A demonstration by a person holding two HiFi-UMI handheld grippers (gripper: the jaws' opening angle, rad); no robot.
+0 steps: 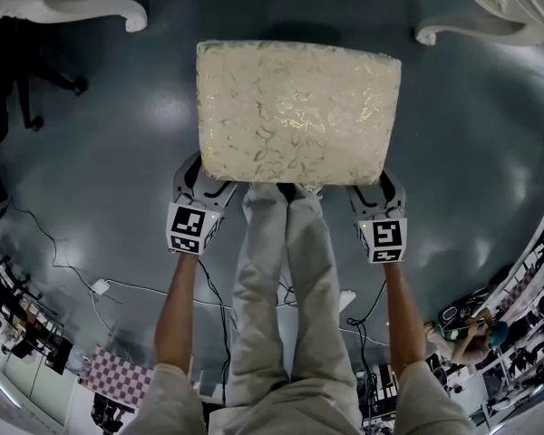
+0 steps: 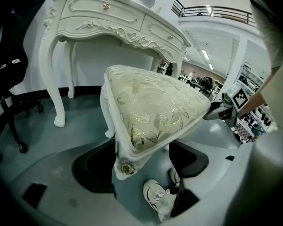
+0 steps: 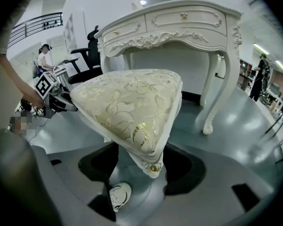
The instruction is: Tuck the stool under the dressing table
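The stool (image 1: 299, 107) has a cream, gold-leaf cushion and a white carved frame; it lies in the middle of the head view, just ahead of the person's legs. My left gripper (image 1: 204, 175) is shut on its near left corner, my right gripper (image 1: 381, 184) on its near right corner. In the left gripper view the corner with its gold knob (image 2: 126, 168) sits wedged between the jaws of the left gripper (image 2: 141, 161). The right gripper (image 3: 141, 166) holds the other corner the same way. The white dressing table (image 2: 113, 18) (image 3: 179, 22) stands beyond the stool, its legs (image 1: 72, 3) at the head view's top edge.
A black office chair (image 2: 9, 79) (image 3: 87, 55) stands left of the dressing table. Cables (image 1: 100, 288) trail over the grey floor behind me. The person's white shoes (image 2: 155, 197) (image 3: 118, 197) are under the stool's near edge. Shelves and another person (image 3: 42, 55) are at the room's sides.
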